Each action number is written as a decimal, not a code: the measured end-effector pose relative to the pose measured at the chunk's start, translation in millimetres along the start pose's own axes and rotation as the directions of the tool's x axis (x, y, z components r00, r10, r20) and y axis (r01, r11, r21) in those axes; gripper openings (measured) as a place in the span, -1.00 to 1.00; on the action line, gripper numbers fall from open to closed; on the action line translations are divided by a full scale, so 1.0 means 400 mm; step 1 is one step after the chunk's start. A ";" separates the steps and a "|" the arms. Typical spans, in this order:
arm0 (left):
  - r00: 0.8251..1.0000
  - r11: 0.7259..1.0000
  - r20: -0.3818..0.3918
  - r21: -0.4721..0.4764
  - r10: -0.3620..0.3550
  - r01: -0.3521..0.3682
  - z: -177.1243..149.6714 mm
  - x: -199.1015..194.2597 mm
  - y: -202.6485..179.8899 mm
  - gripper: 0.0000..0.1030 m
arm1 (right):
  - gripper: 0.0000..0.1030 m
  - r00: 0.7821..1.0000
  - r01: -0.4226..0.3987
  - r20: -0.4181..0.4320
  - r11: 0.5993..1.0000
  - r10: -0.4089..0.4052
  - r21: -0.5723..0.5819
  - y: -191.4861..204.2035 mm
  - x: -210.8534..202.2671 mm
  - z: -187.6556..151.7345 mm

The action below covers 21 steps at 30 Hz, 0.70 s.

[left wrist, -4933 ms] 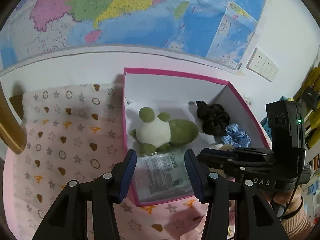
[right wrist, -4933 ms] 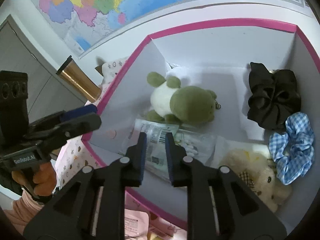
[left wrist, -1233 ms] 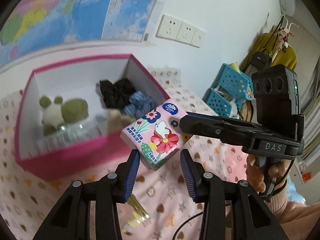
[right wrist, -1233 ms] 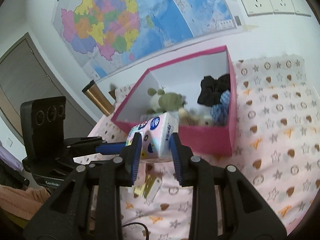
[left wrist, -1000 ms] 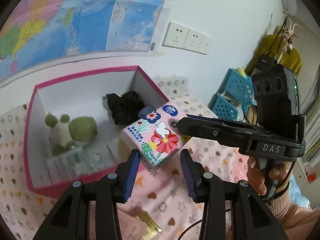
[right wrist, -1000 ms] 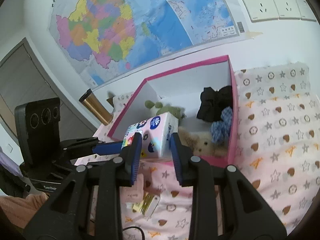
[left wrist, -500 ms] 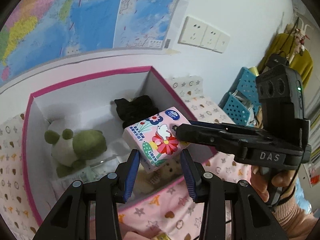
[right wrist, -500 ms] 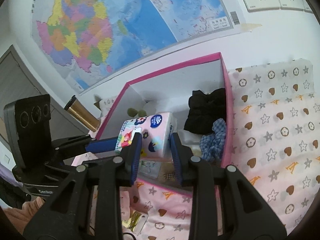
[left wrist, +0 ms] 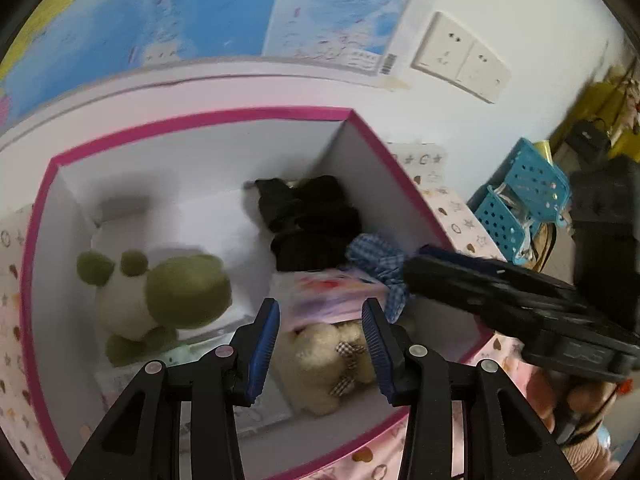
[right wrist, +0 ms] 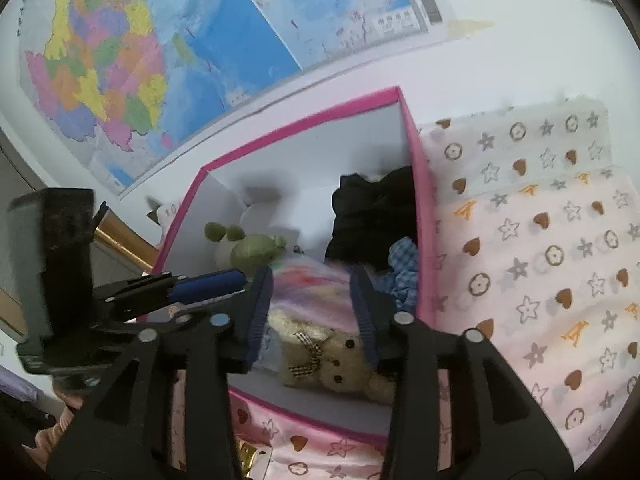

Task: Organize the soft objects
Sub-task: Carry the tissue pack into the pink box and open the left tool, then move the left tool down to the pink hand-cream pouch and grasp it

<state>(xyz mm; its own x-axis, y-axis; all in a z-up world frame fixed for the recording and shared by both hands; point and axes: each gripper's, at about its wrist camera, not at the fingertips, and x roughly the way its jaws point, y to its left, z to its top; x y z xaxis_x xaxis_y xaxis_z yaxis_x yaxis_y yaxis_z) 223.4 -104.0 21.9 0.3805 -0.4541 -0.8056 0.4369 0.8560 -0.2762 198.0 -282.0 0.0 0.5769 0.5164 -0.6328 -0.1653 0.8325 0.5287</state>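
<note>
Both grippers hang over the pink-rimmed box [left wrist: 200, 120], which stands on the star-and-heart cloth [right wrist: 540, 260] below a wall map [right wrist: 120, 60]. The tissue pack [left wrist: 332, 294] is motion-blurred in both views, its print unreadable; it lies in the box on top of the beige bear [left wrist: 328, 360], between the green frog plush [left wrist: 160, 292] and the blue checked scrunchie [left wrist: 380, 256], with the black scrunchie [left wrist: 308, 224] behind. The left gripper [left wrist: 320, 332] is released: its 2 pads stand just short of the pack with a gap on each side. The right gripper [right wrist: 312, 312] has its jaws opening, the pack between them; the pads appear clear of it, though blur hides the edges. The bear's head is covered in the left view, and a clear packet [left wrist: 200, 350] by the frog is mostly hidden.
</note>
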 end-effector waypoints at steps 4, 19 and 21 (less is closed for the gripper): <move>0.999 1.000 0.043 0.013 0.016 -0.017 -0.035 -0.030 0.006 -0.14 | -0.09 0.999 0.014 0.041 0.998 -0.012 -0.053 0.021 -0.044 -0.022; 0.959 0.998 0.280 0.020 0.049 -0.057 -0.239 -0.278 0.017 0.03 | -0.09 0.993 -0.117 -0.001 0.972 0.119 -0.205 0.113 -0.133 -0.177; 0.963 0.998 0.263 0.011 0.051 -0.055 -0.268 -0.279 0.026 0.03 | -0.08 0.990 -0.143 -0.034 0.968 0.139 -0.208 0.120 -0.127 -0.205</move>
<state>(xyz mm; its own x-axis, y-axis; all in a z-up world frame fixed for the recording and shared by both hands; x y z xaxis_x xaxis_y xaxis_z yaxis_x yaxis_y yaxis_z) 98.1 -17.9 52.5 0.6033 -0.4592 -0.6520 0.4242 0.8771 -0.2253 95.4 -251.9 11.1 0.5209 0.6337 -0.5719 -0.4086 0.7733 0.4847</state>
